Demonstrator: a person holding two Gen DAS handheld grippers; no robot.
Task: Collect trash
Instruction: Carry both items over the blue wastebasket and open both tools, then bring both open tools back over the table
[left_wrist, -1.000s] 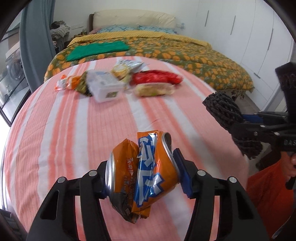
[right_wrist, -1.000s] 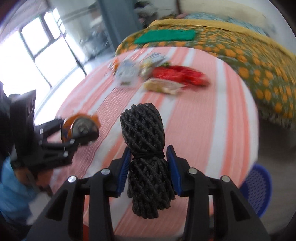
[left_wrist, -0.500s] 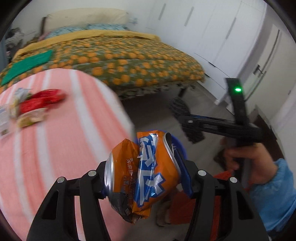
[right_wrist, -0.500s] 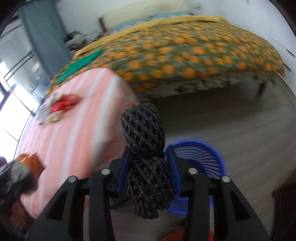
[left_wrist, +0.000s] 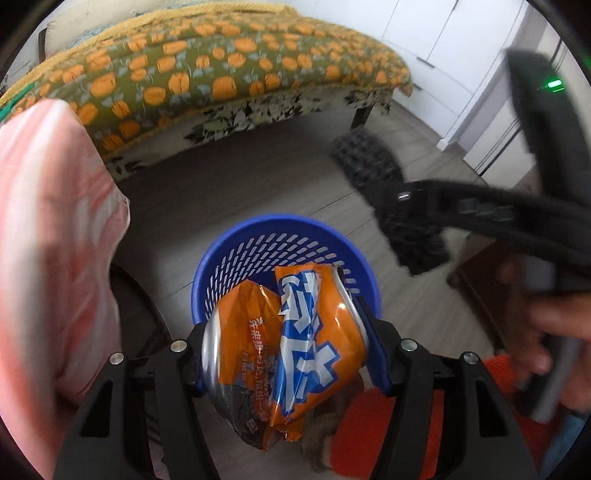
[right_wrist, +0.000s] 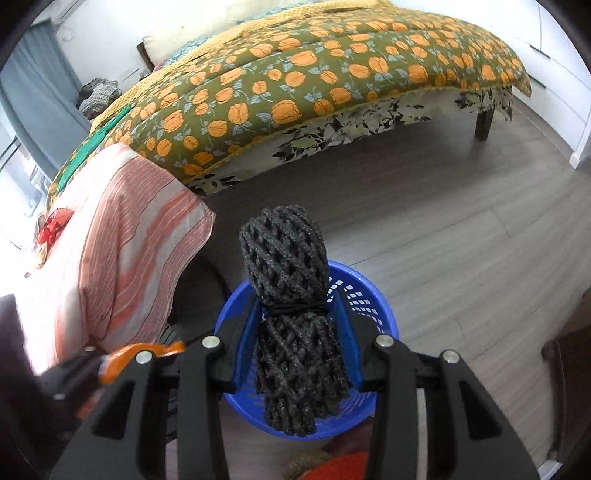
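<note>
Bedroom floor below, blue basket (left_wrist: 236, 251) under both loads: my left hand-held gripper (left_wrist: 284, 354), jaws just easing apart, cradles the crushed orange can (left_wrist: 295, 347), right hand-held gripper (right_wrist: 295, 332) pinches the black foam net (right_wrist: 291, 314); neither dropped, wrappers (right_wrist: 51, 229) remain on the worktop (right_wrist: 122, 240).

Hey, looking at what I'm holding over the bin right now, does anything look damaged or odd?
Yes: the orange soda can in the left tool is crushed, folded in the middle and torn at its lower edge. That tool's jaws have just been opening with the can between them. The black foam net in the right tool looks intact above the blue basket.
</note>
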